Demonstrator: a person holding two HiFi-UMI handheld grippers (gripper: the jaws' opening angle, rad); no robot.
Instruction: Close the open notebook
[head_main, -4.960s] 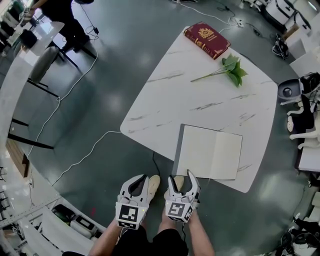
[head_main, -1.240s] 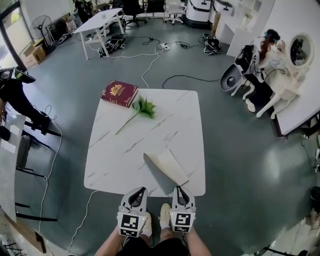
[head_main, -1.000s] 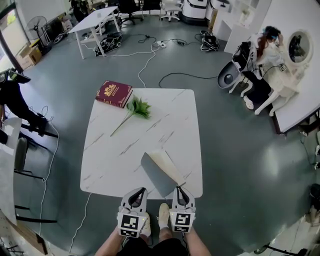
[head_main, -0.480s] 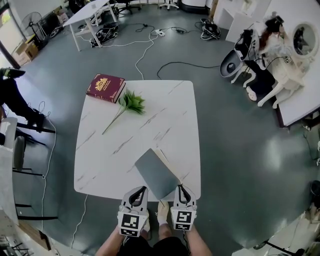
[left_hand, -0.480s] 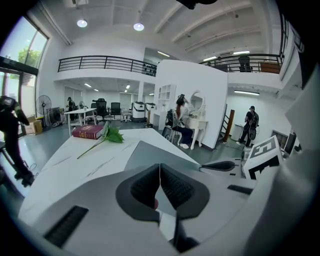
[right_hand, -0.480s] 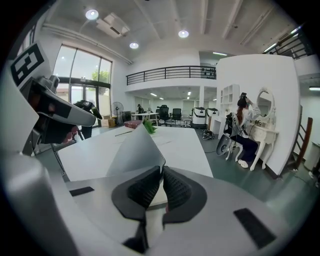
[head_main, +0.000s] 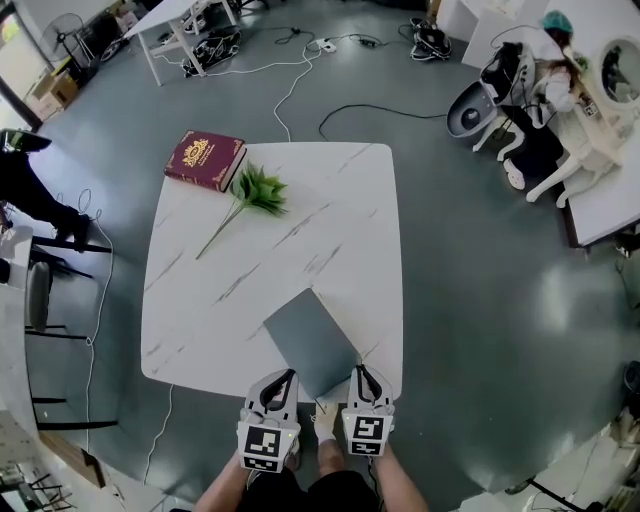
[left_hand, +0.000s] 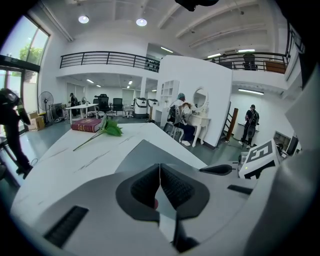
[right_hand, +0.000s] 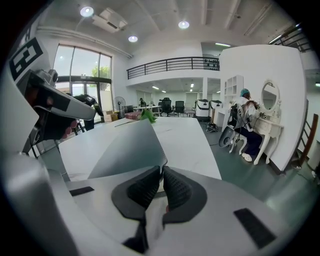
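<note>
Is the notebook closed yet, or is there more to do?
Done: the notebook lies flat on the table, grey cover up, no pages showing. In hand: nothing; the left claw and right claw are both shut and empty, at the table's near edge. Left: nothing that I can see.

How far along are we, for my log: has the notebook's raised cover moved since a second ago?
Yes. The notebook cover has swung down toward the table top; its white pages no longer show, only grey cover.
</note>
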